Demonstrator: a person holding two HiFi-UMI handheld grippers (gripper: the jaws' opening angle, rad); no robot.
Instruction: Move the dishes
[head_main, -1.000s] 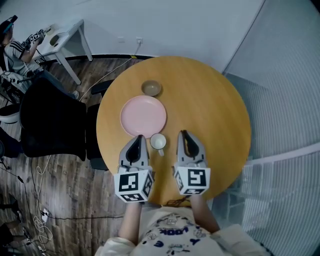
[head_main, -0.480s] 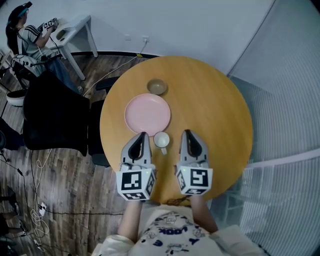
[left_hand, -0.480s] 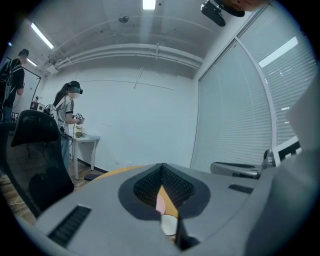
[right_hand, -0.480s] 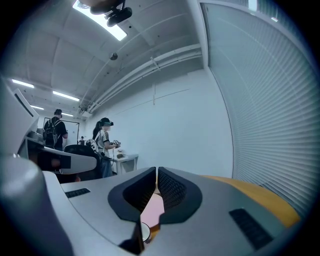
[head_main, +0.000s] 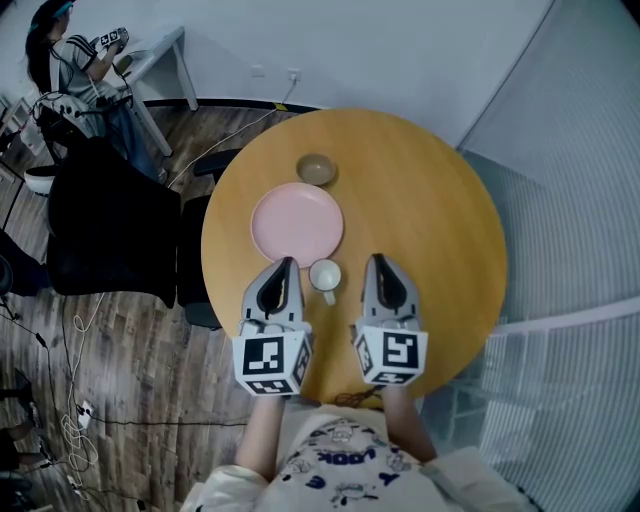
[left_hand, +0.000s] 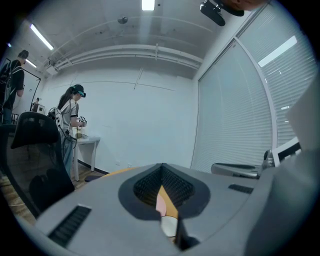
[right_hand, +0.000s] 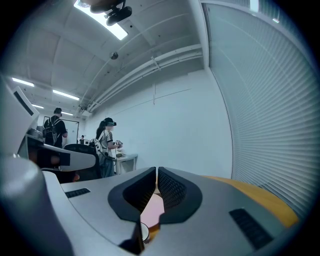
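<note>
On the round wooden table (head_main: 420, 200) lie a pink plate (head_main: 297, 224), a small brown bowl (head_main: 316, 169) just beyond it, and a white cup (head_main: 325, 275) at the plate's near edge. My left gripper (head_main: 285, 264) hovers left of the cup, jaws shut, holding nothing. My right gripper (head_main: 372, 261) hovers right of the cup, also shut and empty. In the left gripper view the cup (left_hand: 169, 226) and plate (left_hand: 163, 202) show through the narrow slit between the jaws. The right gripper view shows the plate (right_hand: 152, 209) the same way.
A black office chair (head_main: 105, 235) stands against the table's left side. A person (head_main: 75, 55) stands by a white side table (head_main: 150, 62) at far left. Window blinds (head_main: 560, 180) run along the right. Cables lie on the wooden floor.
The view has shifted slightly, so the table and dishes sit a little further right. Both grippers keep their places either side of the cup, still shut.
</note>
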